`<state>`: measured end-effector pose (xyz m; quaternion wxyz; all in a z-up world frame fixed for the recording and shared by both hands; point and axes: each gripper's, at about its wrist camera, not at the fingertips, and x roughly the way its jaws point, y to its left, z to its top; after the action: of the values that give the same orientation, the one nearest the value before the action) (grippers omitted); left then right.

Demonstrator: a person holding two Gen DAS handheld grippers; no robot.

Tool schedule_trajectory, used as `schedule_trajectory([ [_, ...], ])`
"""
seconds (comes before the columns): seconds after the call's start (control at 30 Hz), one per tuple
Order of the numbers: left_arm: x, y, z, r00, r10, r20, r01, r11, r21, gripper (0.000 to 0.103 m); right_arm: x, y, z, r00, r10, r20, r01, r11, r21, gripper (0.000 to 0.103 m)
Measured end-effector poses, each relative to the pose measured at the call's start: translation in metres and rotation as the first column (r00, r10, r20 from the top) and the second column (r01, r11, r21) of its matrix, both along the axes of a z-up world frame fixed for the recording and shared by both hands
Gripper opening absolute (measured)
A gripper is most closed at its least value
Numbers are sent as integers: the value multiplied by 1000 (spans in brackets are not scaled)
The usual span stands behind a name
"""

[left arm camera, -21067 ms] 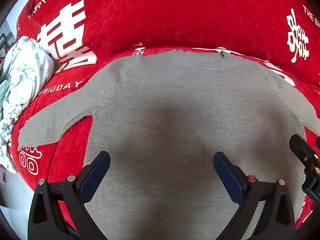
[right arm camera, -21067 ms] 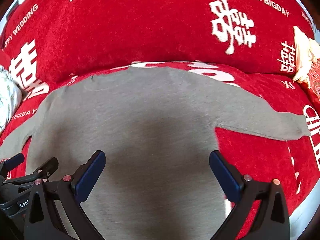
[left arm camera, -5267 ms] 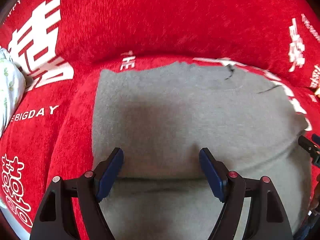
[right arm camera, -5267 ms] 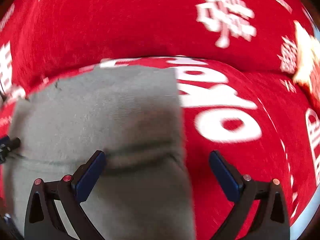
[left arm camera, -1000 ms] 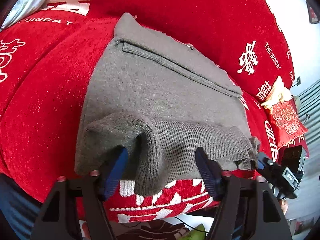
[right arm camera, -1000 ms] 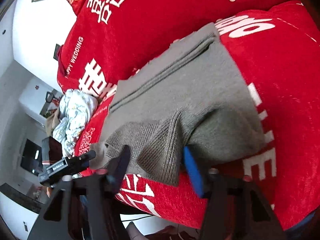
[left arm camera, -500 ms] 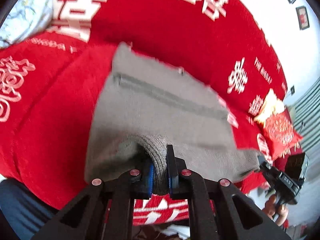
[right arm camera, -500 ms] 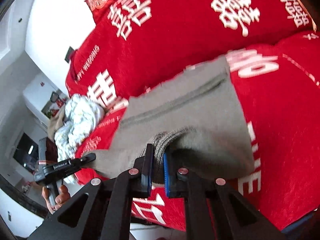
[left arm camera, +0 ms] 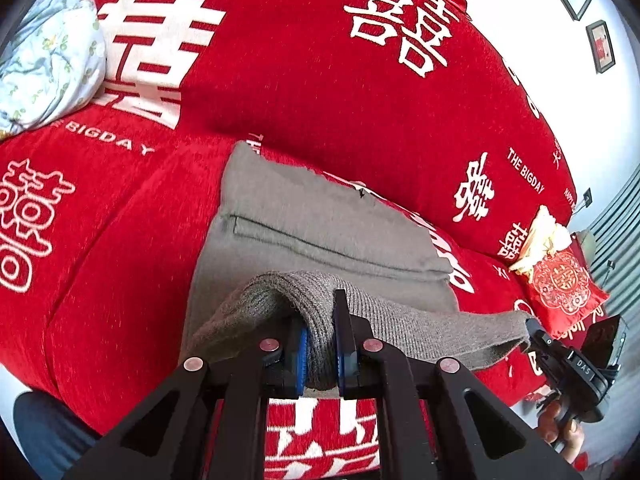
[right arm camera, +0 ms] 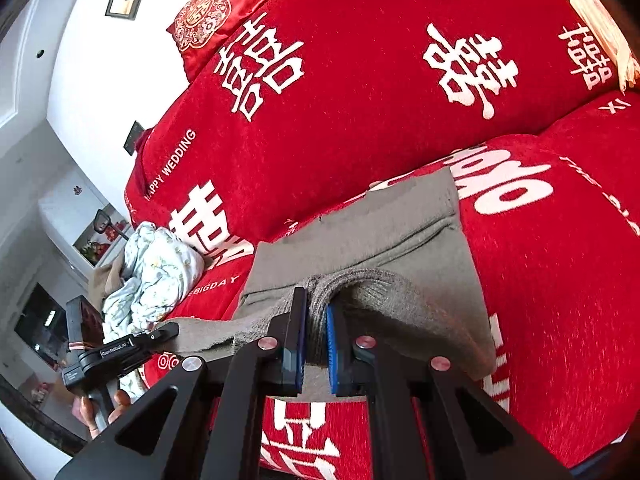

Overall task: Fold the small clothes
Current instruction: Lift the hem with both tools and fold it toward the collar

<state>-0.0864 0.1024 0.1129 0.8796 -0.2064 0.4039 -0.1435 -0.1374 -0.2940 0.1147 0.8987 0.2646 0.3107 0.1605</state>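
A red plush sofa cover printed with white double-happiness characters and English words fills most of both views, its back cushion across the top and its seat below. On the seat, in the middle of each frame, lies the grey knitted sweater, partly folded into a rough rectangle, with a straight fold line running across its upper part. Its near ribbed hem is raised off the seat and stretched between the two tools.

The left gripper, a black two-finger frame with blue pads, rises from the bottom centre of the left wrist view; its jaws are pressed together on a bunched ridge of that hem. The right gripper, of the same build, stands at the bottom centre of the right wrist view and is likewise clamped tight on the hem, the knit pinched between its pads. Each tool also appears at the edge of the other's view, at the taut end of the cloth.

A crumpled pale blue floral cloth sits at the upper left of the left wrist view, at the sofa's end. A red embroidered satin cushion lies at the right edge, and small dark-framed pictures hang on the white wall at the upper right.
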Motion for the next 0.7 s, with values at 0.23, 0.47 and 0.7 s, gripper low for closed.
schedule_trajectory([
  [0.23, 20, 0, 2, 1000, 15, -9, -15, 1000, -21, 11, 19, -2, 6, 1000, -30, -1, 30, 1000, -4, 9],
  [0.47, 42, 1, -1, 999, 23, -33, -25, 998, -50, 11, 37, -3, 5, 998, -60, -6, 60, 998, 3, 9],
  [0.7, 67, -3, -1, 998, 15, -56, -16, 1000, -22, 11, 63, -2, 3, 997, -74, -37, 74, 997, 9, 9],
])
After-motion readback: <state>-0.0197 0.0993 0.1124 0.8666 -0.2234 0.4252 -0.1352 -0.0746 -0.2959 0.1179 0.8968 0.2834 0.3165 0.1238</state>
